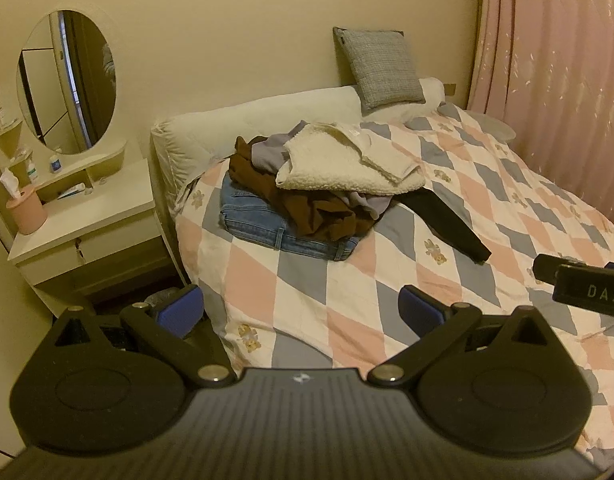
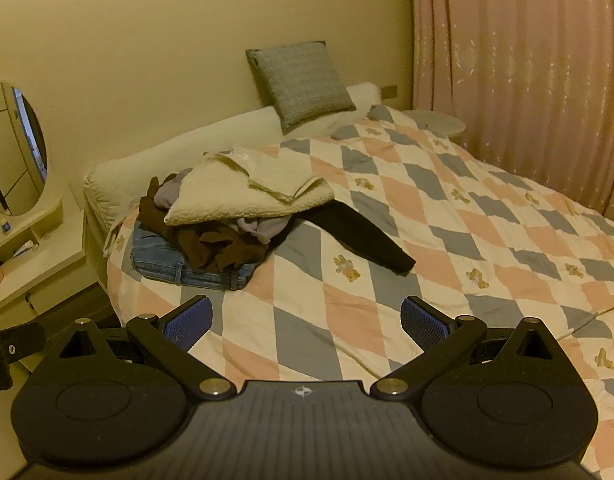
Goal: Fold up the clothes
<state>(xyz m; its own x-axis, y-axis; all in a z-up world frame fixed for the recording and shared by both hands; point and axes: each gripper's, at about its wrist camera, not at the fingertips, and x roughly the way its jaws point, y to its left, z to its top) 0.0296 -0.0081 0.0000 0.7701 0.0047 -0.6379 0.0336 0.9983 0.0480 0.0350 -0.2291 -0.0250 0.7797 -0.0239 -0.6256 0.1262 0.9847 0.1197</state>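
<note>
Well short of the clothes pile (image 1: 315, 188) heaped on the quilt (image 1: 387, 292) near the grey cushion (image 1: 377, 66), I hold left gripper (image 1: 301, 312) and right gripper (image 2: 307, 320) spread and empty, and I judge grabbing the top fleece (image 2: 243, 196) risks dragging the tangle beneath along.

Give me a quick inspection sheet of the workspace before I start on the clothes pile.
Surface: bed with a diamond-patterned quilt, rumpled but mostly bare near the grippers.
Job's things: one heap; cream fleece on top, lilac garment and brown garment under it, blue jeans at the bottom, a black sleeve trailing out to the right.
Clutter: grey cushion at the wall, apart from the heap.
Grippers: left gripper and right gripper both open, empty, short of the heap.
Cables: nothing seen.
Surroundings: dressing table with oval mirror and pink tissue holder on the left; pink curtain on the right.
</note>
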